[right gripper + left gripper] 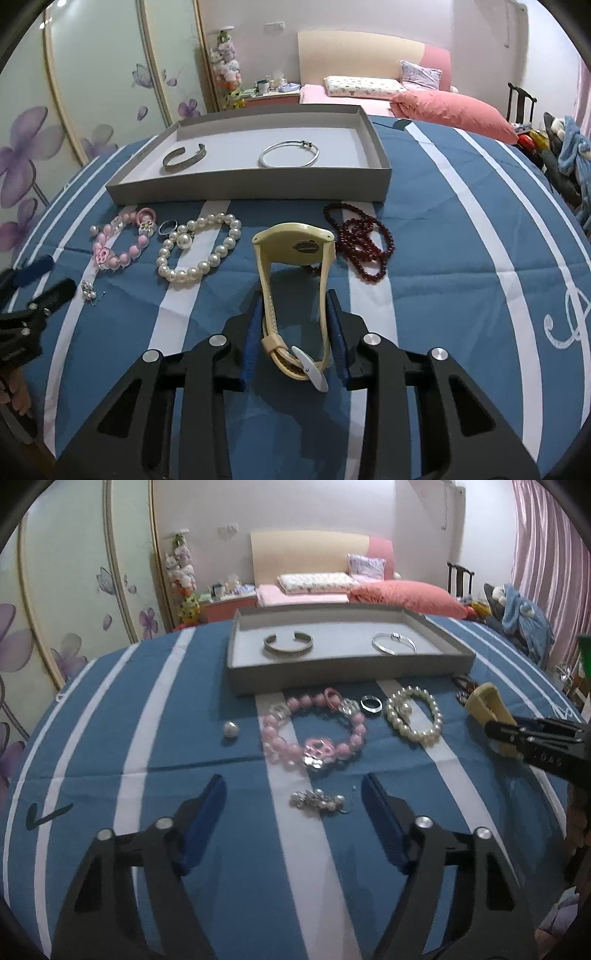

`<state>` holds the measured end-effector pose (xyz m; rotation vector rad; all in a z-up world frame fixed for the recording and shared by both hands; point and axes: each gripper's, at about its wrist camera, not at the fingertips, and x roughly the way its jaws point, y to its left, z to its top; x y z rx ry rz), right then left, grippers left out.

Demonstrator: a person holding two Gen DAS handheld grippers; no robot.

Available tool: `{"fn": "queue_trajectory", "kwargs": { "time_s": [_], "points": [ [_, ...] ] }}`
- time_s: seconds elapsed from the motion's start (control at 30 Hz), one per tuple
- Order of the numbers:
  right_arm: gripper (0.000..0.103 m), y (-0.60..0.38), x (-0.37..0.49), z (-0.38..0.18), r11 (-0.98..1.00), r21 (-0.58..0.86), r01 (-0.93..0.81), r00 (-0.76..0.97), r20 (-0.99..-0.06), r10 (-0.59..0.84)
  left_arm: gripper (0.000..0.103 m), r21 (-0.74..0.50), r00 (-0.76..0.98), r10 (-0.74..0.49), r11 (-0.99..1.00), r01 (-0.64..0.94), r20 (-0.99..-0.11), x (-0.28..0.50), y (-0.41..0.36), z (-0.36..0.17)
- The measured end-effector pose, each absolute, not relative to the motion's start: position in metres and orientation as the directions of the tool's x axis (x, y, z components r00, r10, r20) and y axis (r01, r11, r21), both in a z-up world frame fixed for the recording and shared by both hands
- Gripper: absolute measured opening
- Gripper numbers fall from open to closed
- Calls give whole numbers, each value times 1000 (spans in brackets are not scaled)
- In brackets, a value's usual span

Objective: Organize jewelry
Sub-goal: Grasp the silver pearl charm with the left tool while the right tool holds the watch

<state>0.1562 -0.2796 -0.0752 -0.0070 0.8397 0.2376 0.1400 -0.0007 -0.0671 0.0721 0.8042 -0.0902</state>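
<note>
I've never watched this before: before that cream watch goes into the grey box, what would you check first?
1. Right gripper closed on the cream watch: ok, both sides of the strap are pinched.
2. Watch lifted off the cloth: cannot tell.
3. Free floor in the grey tray: ok, right of the hinged bangle and between it and the cuff bracelet.
4. Path to the tray: ok, nothing stands between.
5. Left gripper out of the way: ok, open over the pearl brooch.

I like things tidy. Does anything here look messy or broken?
Nothing looks broken. The dark red bead necklace lies in a tangled heap on the blue striped cloth, and one loose white pearl sits apart from the other jewelry.
</note>
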Motion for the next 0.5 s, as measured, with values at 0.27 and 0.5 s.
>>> {"fn": "queue_trajectory", "kwargs": {
  "time_s": [0.27,0.5],
  "points": [
    [34,-286,156,-69,973,105,-206,649,-730,216,53,38,634,-49,992,123,-772,150,-13,-81],
    [34,-285,155,-71,969,120,-218,638,-733,235,52,40,615,-48,991,128,-787,153,-15,-85]
  ]
}}
